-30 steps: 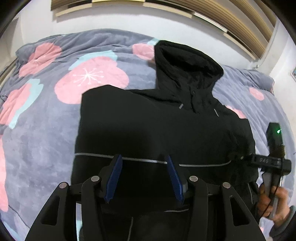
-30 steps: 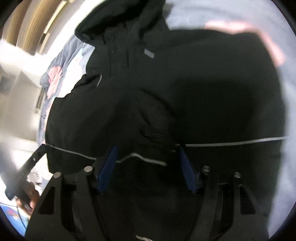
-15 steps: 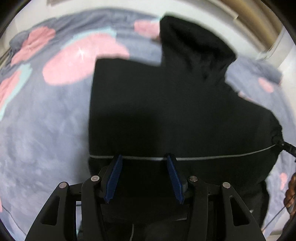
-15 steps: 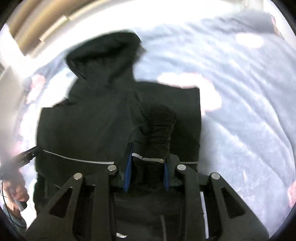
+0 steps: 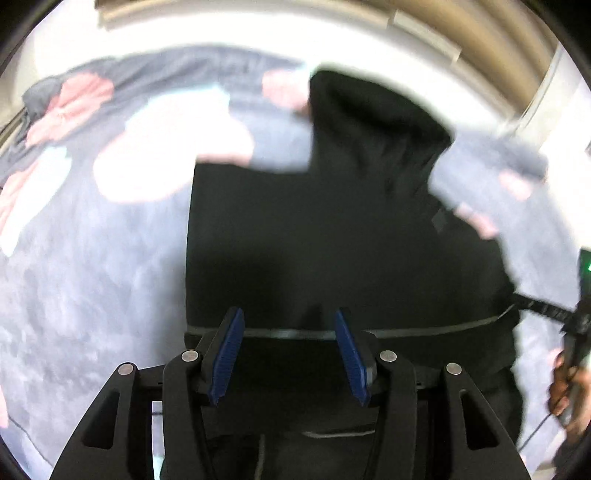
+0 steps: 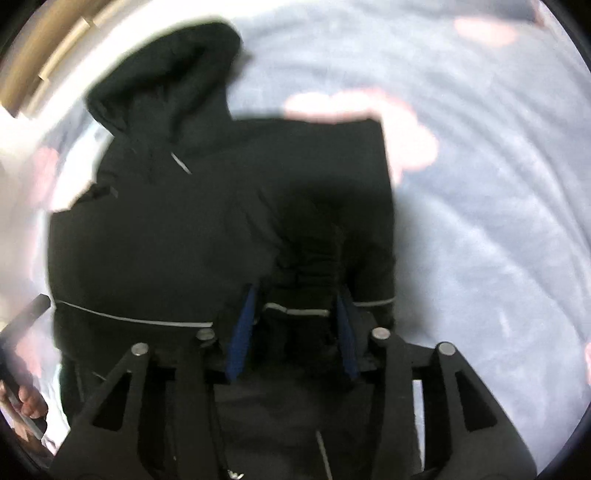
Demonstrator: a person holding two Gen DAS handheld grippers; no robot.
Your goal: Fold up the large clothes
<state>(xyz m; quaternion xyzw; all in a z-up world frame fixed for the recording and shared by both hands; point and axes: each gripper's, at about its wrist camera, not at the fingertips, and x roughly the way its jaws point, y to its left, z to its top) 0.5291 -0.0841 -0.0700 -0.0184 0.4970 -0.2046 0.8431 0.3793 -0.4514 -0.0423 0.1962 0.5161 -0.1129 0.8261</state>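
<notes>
A black hooded jacket (image 5: 332, 236) lies flat on the bed, hood pointing away, with a thin grey reflective stripe across its lower part. It also shows in the right wrist view (image 6: 207, 221). My left gripper (image 5: 288, 354) is open over the jacket's lower middle, the stripe running between its blue pads. My right gripper (image 6: 295, 325) has its blue pads closed in on a bunched black sleeve cuff (image 6: 303, 295) with a grey stripe, near the jacket's right edge.
The bed is covered by a grey blanket (image 5: 92, 258) with pink and pale blue flower prints, also seen in the right wrist view (image 6: 498, 221). A wall and a wooden headboard (image 5: 461, 33) stand beyond the hood. The other hand and gripper handle (image 5: 572, 332) show at the right edge.
Both grippers pulled back and rose, so more of the jacket and blanket shows. The right gripper's jaws closed from wide open onto the sleeve cuff. The left gripper stayed open.
</notes>
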